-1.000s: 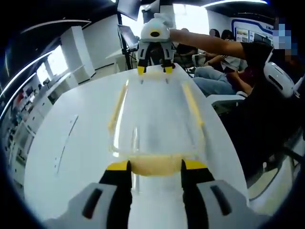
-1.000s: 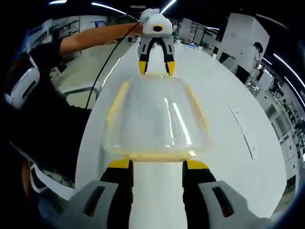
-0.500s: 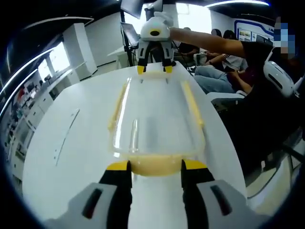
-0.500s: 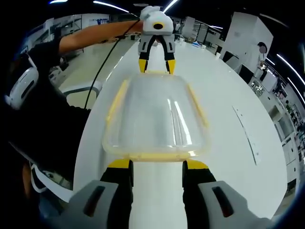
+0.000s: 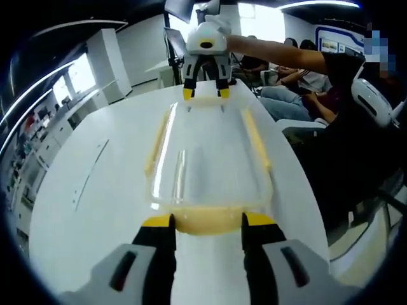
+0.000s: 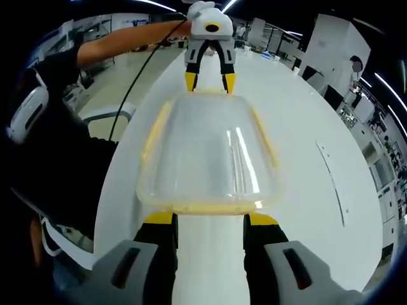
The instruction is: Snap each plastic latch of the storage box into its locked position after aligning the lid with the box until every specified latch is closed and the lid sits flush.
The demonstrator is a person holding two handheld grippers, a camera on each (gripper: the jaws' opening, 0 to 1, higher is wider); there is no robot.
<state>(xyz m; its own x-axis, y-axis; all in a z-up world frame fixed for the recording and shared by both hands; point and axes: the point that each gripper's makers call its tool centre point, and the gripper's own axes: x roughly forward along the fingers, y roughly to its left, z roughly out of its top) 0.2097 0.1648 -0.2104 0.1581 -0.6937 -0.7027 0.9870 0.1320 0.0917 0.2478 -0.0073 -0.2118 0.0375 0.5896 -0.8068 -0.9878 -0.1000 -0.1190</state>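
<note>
In the left gripper view, the left claw stands spread at the near end of the clear storage box, its yellow tips on either side of the yellow end latch. The box lies lengthwise on the white surface, lid on, with yellow latches along both long sides. At its far end the right claw is spread at the rim, and in the right gripper view that same right claw stands spread at its own yellow end latch, with a person's arm behind the left claw beyond.

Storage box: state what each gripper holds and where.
Each gripper straddles one short-end yellow latch of the storage box: left gripper at one end, right gripper at the opposite. Jaws are open; no clamped hold is visible.
</note>
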